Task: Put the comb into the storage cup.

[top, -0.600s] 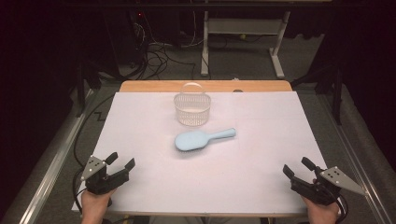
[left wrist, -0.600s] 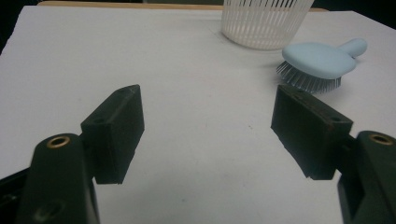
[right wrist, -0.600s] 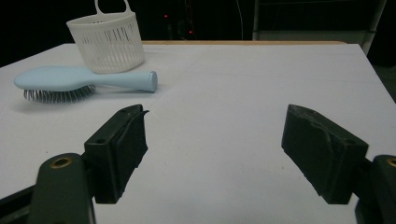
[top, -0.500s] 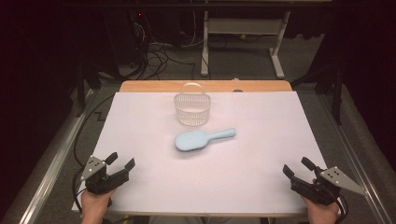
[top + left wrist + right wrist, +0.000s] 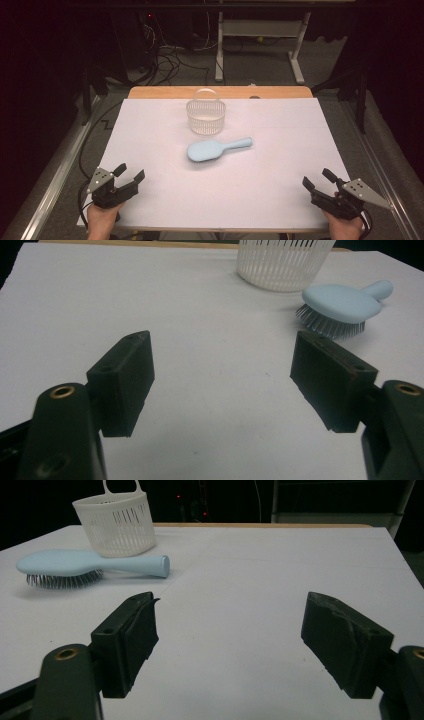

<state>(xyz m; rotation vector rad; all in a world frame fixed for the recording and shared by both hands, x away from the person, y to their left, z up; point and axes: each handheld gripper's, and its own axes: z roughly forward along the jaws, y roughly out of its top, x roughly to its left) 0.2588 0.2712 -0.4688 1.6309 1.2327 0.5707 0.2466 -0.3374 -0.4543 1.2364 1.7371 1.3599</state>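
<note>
The light blue hairbrush (image 5: 216,149) was found near the middle of the white table cover (image 5: 280,165), bristles down, just in front of the white slatted basket (image 5: 205,117) and apart from it. Its long axis was laid almost across the table, slightly slanted: the broad head was pointed to the person's left and the handle to the right and a little farther away.

The left gripper (image 5: 126,176) was held at the near left corner and the right gripper (image 5: 316,180) at the near right corner, both well apart from the brush. The jaws of each were spread wide, with nothing between them.

In the left gripper view the hairbrush (image 5: 341,305) was seen ahead and to the right, its head nearest. In the right gripper view it (image 5: 90,565) was seen ahead and to the left, with the handle end turned toward that gripper. The handle was therefore judged easier to reach for the right gripper, although the two distances looked similar.
</note>
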